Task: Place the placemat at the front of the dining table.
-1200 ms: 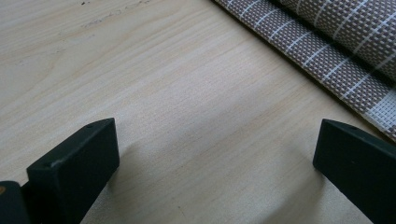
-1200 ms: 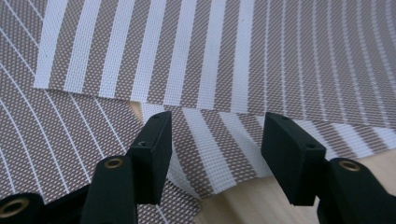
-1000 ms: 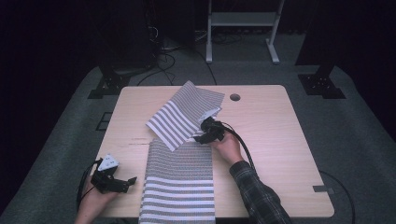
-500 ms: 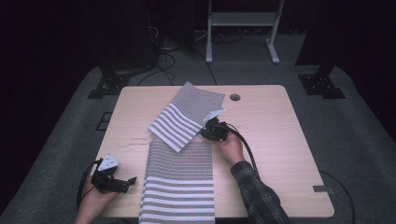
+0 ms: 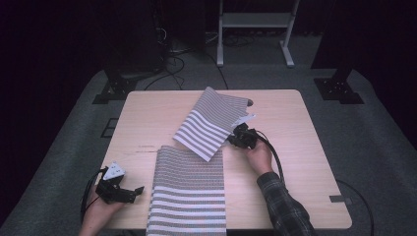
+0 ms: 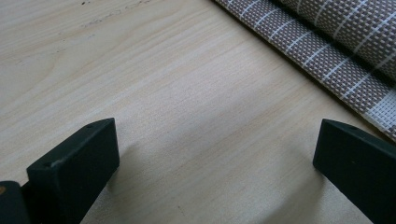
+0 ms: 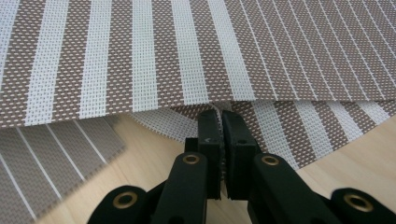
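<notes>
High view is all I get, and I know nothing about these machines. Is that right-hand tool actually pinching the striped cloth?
Observer: Yes. In its own view the right gripper is shut on an edge of the striped cloth.
Operator: And the other tool?
Observer: The left gripper is wide open, nothing between its jaws but bare table.
Operator: Is it touching the cloth?
Observer: No. The cloth's edge passes just beyond one jaw.
</notes>
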